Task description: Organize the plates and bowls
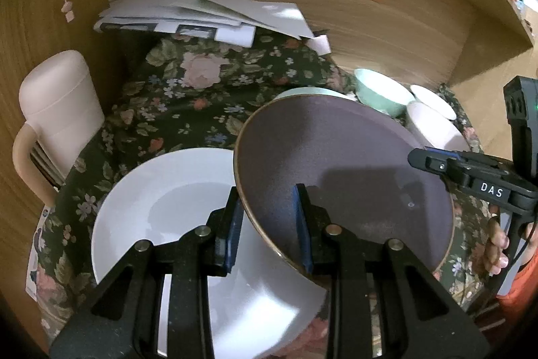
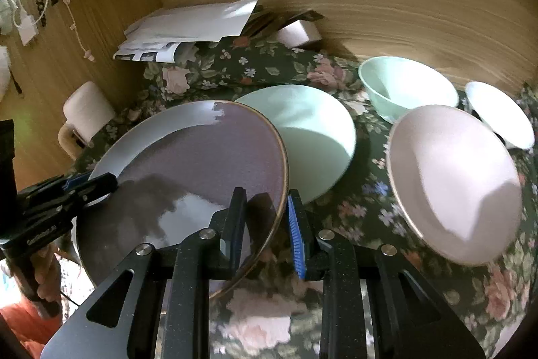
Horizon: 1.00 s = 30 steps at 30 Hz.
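Observation:
A purple plate with a gold rim [image 1: 343, 170] is held tilted above a white plate [image 1: 161, 211]. My left gripper [image 1: 269, 224] straddles the purple plate's left rim, one finger on each side. My right gripper [image 2: 265, 224] straddles its right rim [image 2: 282, 177] the same way. In the right wrist view the purple plate [image 2: 188, 164] covers most of the white plate [image 2: 127, 137]. A mint plate [image 2: 312, 133] lies behind it. A pink bowl [image 2: 450, 180], a mint bowl [image 2: 403, 86] and a white bowl [image 2: 501, 113] stand to the right.
Everything rests on a dark floral cloth [image 1: 188, 96] inside a wooden alcove. A pink lidded mug [image 1: 57, 113] stands at the left wall. A pile of papers [image 1: 201, 12] lies at the back, with a roll of tape [image 2: 299, 32] next to it.

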Each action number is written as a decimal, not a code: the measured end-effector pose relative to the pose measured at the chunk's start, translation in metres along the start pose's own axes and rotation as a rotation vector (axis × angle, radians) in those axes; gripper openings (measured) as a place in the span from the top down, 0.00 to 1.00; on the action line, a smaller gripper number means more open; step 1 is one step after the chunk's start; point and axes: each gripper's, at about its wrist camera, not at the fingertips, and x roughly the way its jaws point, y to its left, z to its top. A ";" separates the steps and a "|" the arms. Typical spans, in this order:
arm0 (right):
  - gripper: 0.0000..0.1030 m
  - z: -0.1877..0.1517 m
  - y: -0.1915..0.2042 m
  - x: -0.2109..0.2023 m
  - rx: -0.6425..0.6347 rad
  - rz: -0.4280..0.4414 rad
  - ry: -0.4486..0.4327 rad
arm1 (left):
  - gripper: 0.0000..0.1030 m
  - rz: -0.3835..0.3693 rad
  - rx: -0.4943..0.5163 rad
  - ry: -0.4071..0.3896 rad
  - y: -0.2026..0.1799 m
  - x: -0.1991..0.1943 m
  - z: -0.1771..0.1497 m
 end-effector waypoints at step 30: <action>0.79 -0.086 -0.061 -0.072 0.160 -0.083 -0.047 | 0.72 -0.128 0.099 0.050 -0.094 -0.006 -0.042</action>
